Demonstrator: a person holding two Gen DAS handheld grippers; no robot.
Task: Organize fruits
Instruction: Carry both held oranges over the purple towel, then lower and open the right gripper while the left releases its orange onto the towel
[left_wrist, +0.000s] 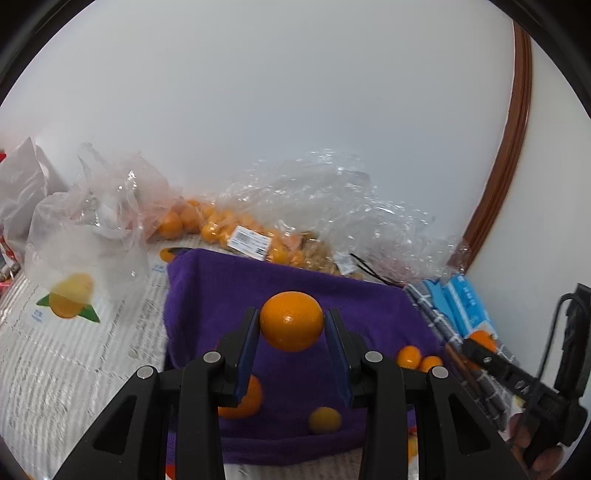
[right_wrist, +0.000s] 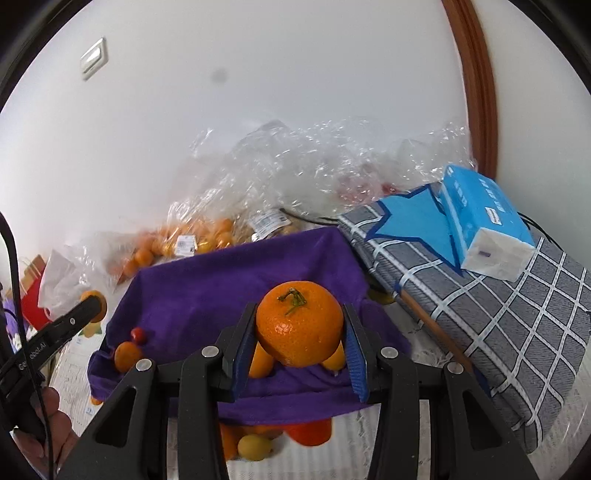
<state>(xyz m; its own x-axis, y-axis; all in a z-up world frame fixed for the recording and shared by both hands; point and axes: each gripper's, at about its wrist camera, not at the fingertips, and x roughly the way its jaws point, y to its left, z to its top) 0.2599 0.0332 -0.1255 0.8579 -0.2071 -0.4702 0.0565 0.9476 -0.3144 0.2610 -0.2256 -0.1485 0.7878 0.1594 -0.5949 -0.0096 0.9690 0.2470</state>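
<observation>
left tongs (left_wrist: 291, 325) clamp smooth orange (left_wrist: 291, 320); right tongs (right_wrist: 300, 334) clamp stemmed mandarin (right_wrist: 299, 323) across middle. fruit likely soft-skinned, bruisable, round: gentle equatorial grip.

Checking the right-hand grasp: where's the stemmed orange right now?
In the right wrist view the stemmed orange sits centre frame, clamped in the right gripper, above the purple cloth.
</observation>
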